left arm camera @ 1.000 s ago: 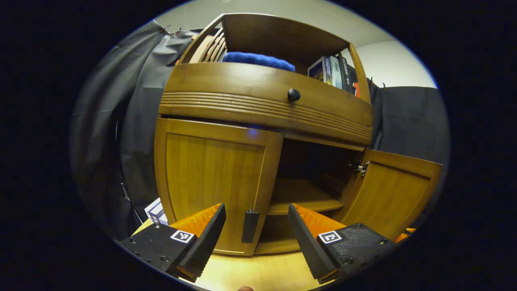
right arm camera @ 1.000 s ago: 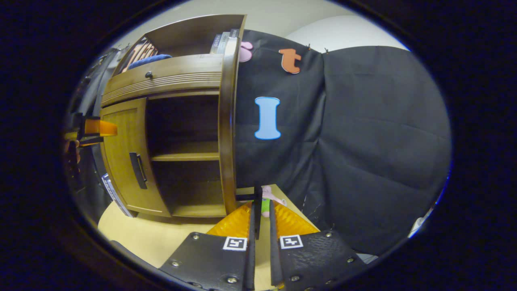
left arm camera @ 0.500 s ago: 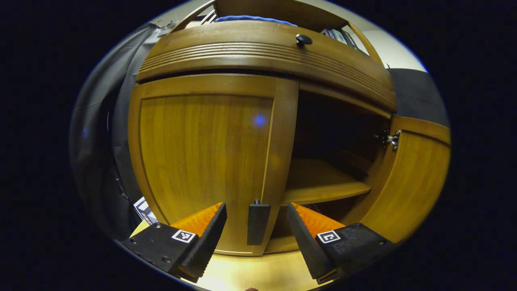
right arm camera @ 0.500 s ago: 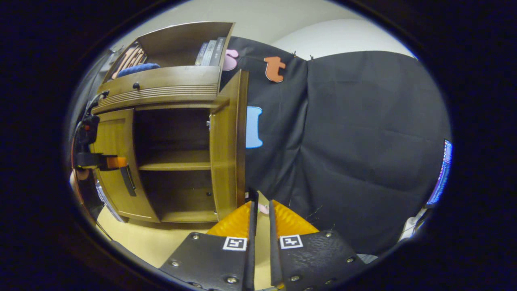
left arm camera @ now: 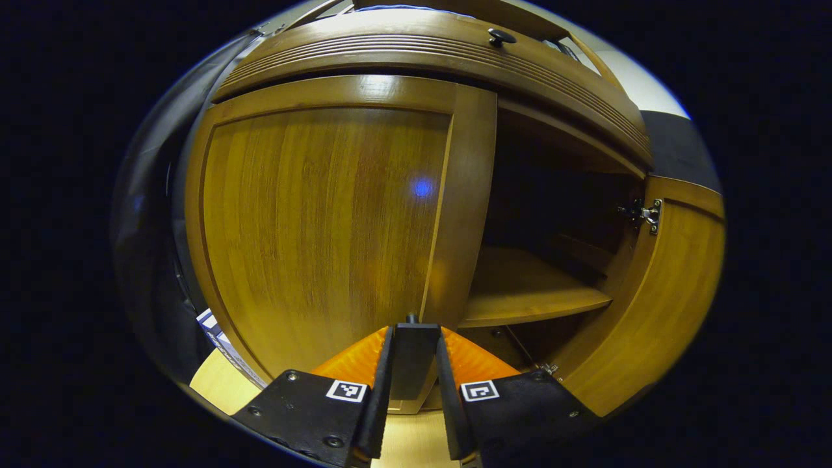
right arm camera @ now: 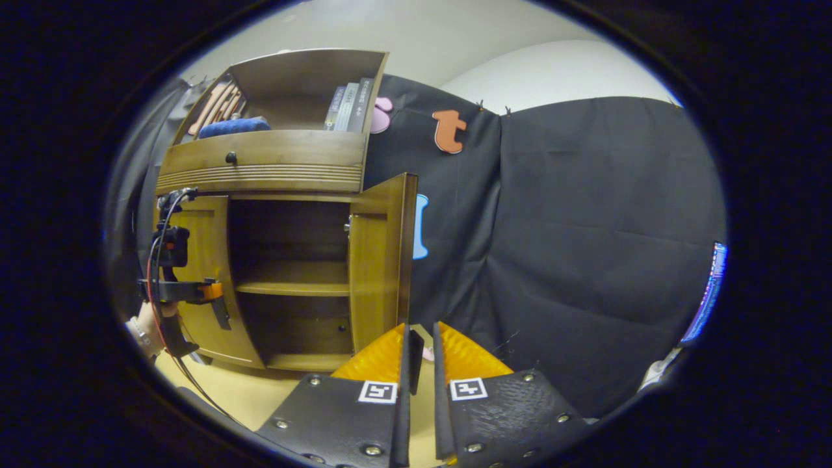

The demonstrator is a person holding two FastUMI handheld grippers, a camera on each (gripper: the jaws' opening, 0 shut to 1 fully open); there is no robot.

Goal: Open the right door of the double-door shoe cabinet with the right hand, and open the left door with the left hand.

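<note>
The wooden shoe cabinet stands on a pale table. Its left door is closed and looms close in the left gripper view. My left gripper is shut on that door's black handle, and it is also seen from the side as the left gripper at the left door. The right door is swung far open, seen edge-on, and appears as the right door at the right edge. My right gripper is shut on the right door's black handle.
Inside the open half, a wooden shelf crosses a dark space. Above are a drawer with a black knob, a blue cloth and books. A person's hand holds the left gripper. The pale tabletop lies in front.
My left gripper moved in to the left door and shut on its handle. The right door swung further open with my right gripper shut on its handle.
</note>
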